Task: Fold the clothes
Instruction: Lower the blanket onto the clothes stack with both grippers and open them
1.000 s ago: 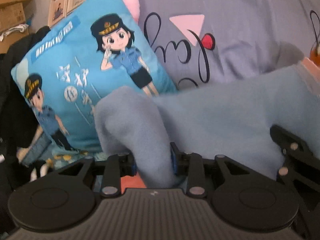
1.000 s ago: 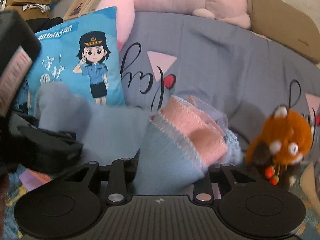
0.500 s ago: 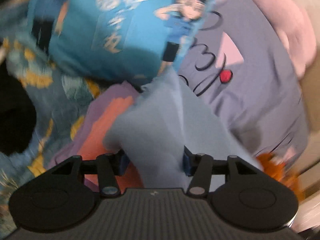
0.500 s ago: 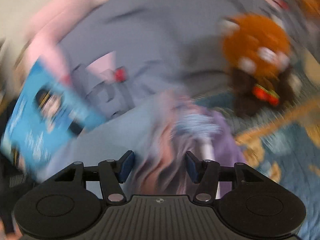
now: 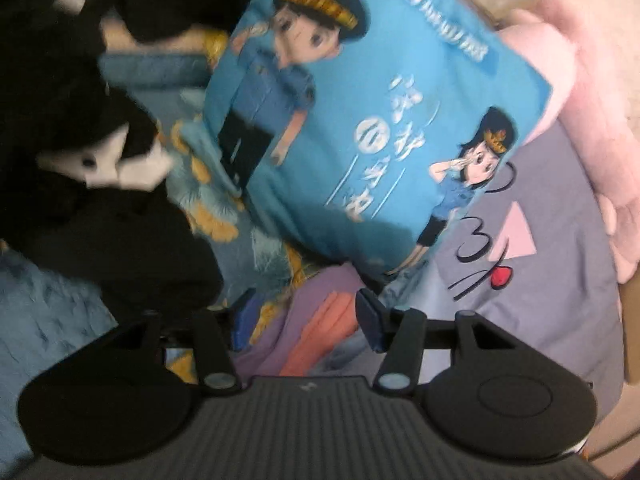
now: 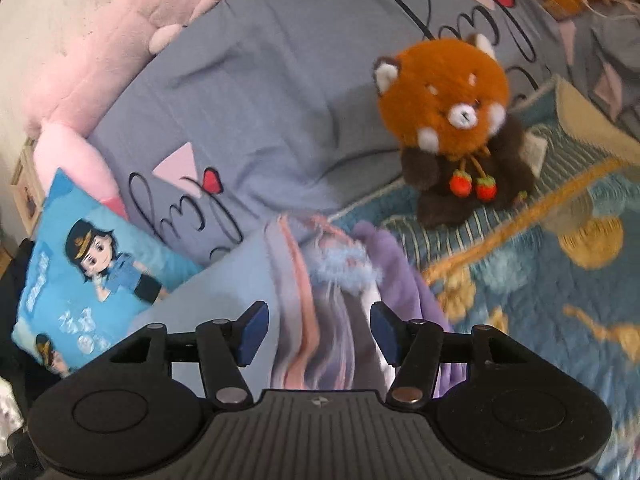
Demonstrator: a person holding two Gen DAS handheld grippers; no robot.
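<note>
- The blue cushion (image 5: 360,120) carries white Chinese characters down its middle, between the two cartoon officers; they are too blurred to read.
- A white-lettered strip (image 5: 440,12) runs along the cushion's edge, above the characters; unreadable.
- A round white emblem (image 5: 374,134) sits among the characters; its mark cannot be made out.
- Beside the cushion, the grey bedcover (image 6: 280,80) bears black looping script (image 6: 188,204); no word can be read from it.

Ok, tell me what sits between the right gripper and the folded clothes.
Nothing visible. The right gripper is open with its jaws either side of the folded clothes. The stuffed toy sits well beyond, and the blue pillow lies off to the side.
</note>
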